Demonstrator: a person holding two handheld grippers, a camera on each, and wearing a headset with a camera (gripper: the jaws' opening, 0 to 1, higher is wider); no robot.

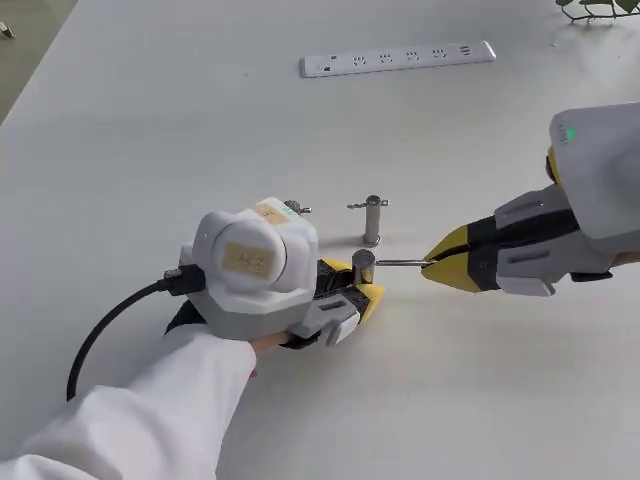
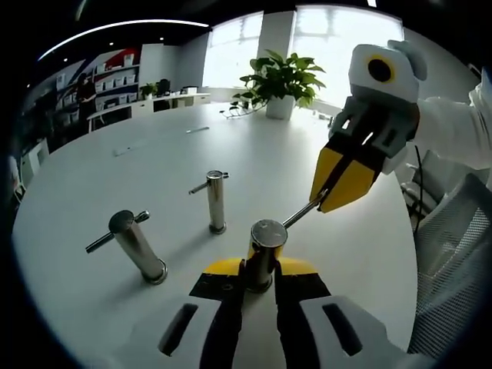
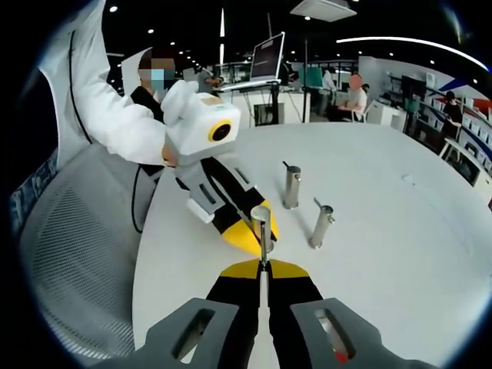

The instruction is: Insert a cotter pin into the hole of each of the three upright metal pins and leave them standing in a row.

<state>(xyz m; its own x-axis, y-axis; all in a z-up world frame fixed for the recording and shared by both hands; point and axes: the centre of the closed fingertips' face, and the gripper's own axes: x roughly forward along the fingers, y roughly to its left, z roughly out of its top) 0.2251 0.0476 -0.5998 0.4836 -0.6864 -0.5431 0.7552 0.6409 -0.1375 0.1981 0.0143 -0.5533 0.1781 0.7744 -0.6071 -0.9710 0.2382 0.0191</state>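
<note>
Three upright metal pins stand on the white table (image 1: 150, 120). My left gripper (image 1: 360, 290) (image 2: 260, 270) is shut on the base of the nearest pin (image 1: 362, 265) (image 2: 264, 244) (image 3: 261, 221). My right gripper (image 1: 428, 268) (image 3: 264, 266) is shut on a thin cotter pin (image 1: 400, 263) (image 2: 301, 211), whose tip touches that pin near its top. The middle pin (image 1: 373, 220) (image 2: 216, 201) (image 3: 291, 187) has a cotter pin across its top. So does the far pin (image 2: 137, 246) (image 3: 321, 224), which the left gripper's body mostly hides in the head view.
A white power strip (image 1: 398, 58) lies at the far side of the table. A black cable (image 1: 100, 335) trails from the left gripper over the near left. A potted plant (image 2: 280, 81) stands at the table's far end. Office chairs sit beside the table edge.
</note>
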